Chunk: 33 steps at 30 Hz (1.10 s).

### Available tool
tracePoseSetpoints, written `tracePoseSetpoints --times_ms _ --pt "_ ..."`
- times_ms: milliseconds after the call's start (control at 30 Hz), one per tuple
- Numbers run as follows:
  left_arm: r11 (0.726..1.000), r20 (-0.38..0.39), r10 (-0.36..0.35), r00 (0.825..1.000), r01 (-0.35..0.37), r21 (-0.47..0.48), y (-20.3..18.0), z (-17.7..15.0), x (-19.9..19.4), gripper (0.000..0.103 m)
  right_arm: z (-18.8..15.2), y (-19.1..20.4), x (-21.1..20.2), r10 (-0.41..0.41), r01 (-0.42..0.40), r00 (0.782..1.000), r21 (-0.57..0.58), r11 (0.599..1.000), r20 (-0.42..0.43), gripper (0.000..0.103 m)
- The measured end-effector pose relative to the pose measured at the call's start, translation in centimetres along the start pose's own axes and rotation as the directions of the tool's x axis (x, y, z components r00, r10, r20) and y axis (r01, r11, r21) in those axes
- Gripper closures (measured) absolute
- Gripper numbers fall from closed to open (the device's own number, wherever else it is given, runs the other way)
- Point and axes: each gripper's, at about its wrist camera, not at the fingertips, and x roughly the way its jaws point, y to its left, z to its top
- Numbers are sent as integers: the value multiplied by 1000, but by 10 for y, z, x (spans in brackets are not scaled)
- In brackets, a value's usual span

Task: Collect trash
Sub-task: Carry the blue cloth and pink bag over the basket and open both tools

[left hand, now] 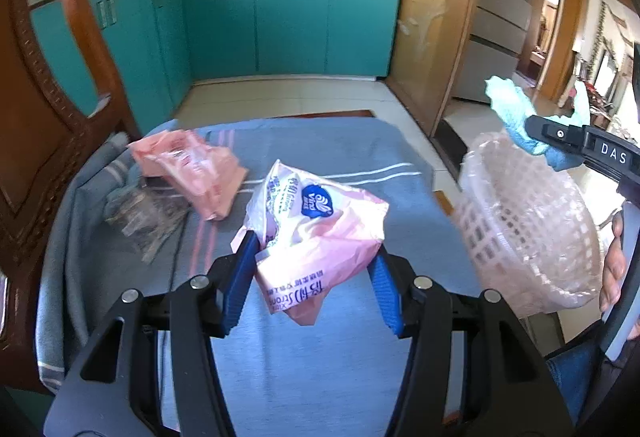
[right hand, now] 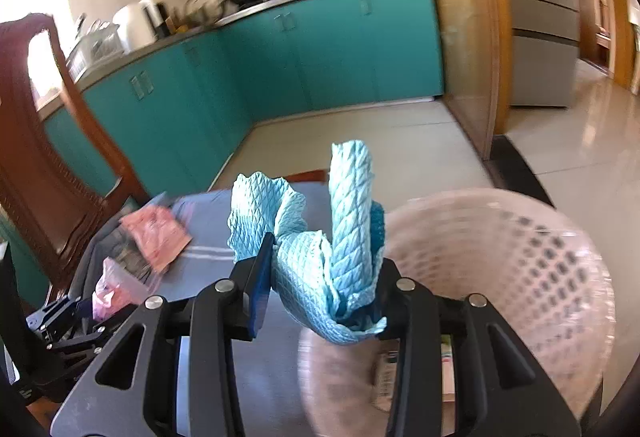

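Left wrist view: we hold trash in both hands, partway through clearing the bench (left hand: 304, 377).
Our left hand-held gripper (left hand: 312, 269) clamps a pink wrapper (left hand: 320, 233); our right hand-held gripper (right hand: 324, 277) grips a blue cloth (right hand: 320, 253) beside the basket (left hand: 532, 225). Another pink packet (left hand: 192, 169) lies uncollected.

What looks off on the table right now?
The pink basket is tipped on its side at the table's right edge, mouth facing inward rather than up. A pink wrapper and crumpled clear plastic lie loose on the blue tablecloth.
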Motion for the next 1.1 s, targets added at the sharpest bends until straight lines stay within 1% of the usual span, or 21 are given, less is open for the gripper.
tracePoseSetpoints --times_ms 100,167,233,300,367,433,500,567,600,633,667,700,733,800,833,900,933,967,1000,1067,1100 --pt "999 8 -53 999 53 2 -12 6 -2 48 2 -31 -19 -62 60 997 51 997 37 64" --pt "997 10 -82 997 82 9 -22 9 -3 48 2 -50 -29 -85 80 995 98 992 51 64" --pt "992 2 -121 993 121 27 -38 13 -1 48 0 -66 -35 -105 99 993 131 986 45 64" --pt "985 -11 -168 986 169 47 -56 17 2 48 -2 -80 -36 -136 134 991 137 982 11 64" --pt "969 -39 -230 973 232 80 -80 24 8 48 -7 -90 -34 -169 171 985 133 976 -25 64" --pt "953 -67 -274 959 280 112 -102 31 17 48 -12 -97 -31 -196 202 979 129 971 -52 63" --pt "939 -105 -303 947 315 139 -127 36 27 48 -16 -107 -30 -222 231 972 144 962 -78 62" --pt "924 -135 -325 936 345 168 -148 36 35 48 -19 -120 -32 -219 233 971 194 953 -95 62" --pt "909 -161 -347 924 374 186 -162 35 41 47 -19 -126 -35 -207 223 974 229 947 -93 54" --pt "896 -184 -367 912 400 194 -174 33 46 46 -19 -132 -39 -198 215 976 265 940 -89 43" --pt "886 -205 -383 901 421 195 -183 29 51 42 -18 -140 -44 -193 208 978 307 929 -78 40" --pt "881 -218 -391 894 432 193 -188 27 54 38 -17 -145 -48 -193 205 979 335 920 -71 38" --pt "877 -231 -398 888 442 189 -193 24 59 36 -16 -149 -51 -191 201 980 360 911 -63 38" --pt "873 -250 -400 882 450 190 -197 19 64 24 -15 -152 -54 -184 190 982 379 906 -51 37" --pt "876 -249 -389 887 440 198 -196 18 65 23 -15 -152 -53 -180 184 983 388 903 -49 36" --pt "893 -233 -342 910 392 222 -184 21 65 21 -14 -150 -49 -162 170 985 394 903 -54 36" --pt "900 -225 -324 919 373 226 -179 23 65 21 -12 -147 -47 -154 164 986 392 905 -56 36" --pt "912 -212 -300 930 344 222 -166 28 64 18 -10 -144 -45 -145 156 988 386 909 -60 36" --pt "919 -205 -289 935 331 214 -156 30 61 16 -9 -140 -44 -138 151 988 378 913 -63 35" --pt "931 -194 -275 942 311 190 -130 39 57 15 -5 -129 -36 -118 134 991 357 924 -68 33" --pt "944 -171 -246 954 276 180 -109 45 53 15 -3 -123 -32 -108 126 992 347 929 -71 33"
